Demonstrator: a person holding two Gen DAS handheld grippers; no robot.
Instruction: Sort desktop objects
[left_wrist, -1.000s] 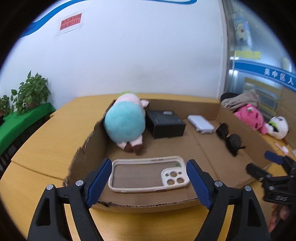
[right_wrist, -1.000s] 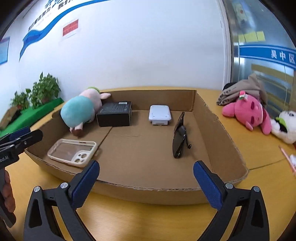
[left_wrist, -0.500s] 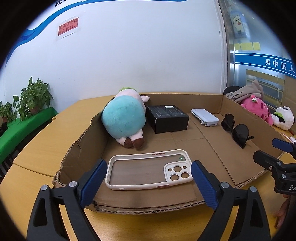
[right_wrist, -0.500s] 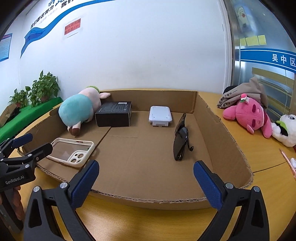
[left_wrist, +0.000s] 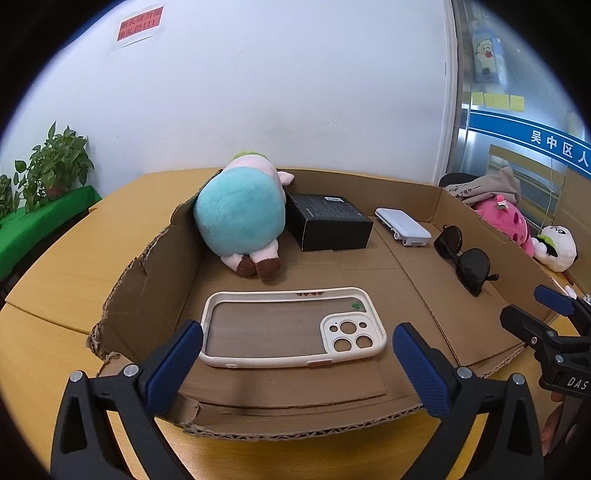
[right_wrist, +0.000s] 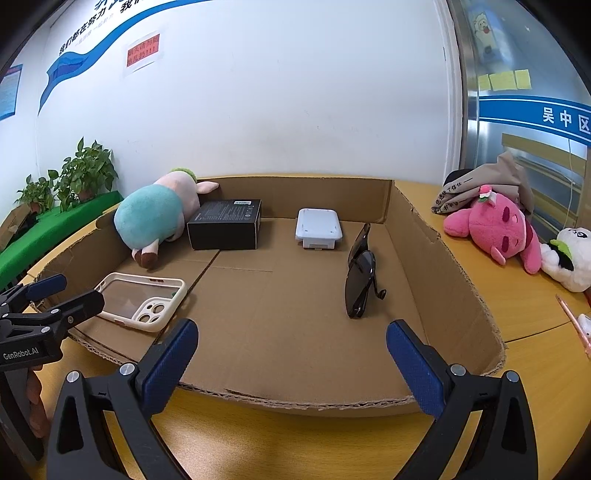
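we hold the left gripper wide open and empty, phone case lying flat in the cardboard tray just ahead between its fingers. right gripper also spread, empty, sunglasses ahead. looks like pre-grasp; next: lower, close on the case edges.

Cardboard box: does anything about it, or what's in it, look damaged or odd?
Yes. The cardboard box has a torn, ragged left wall and frayed front edge. The sunglasses stand on edge rather than lying flat. Nothing spilled.
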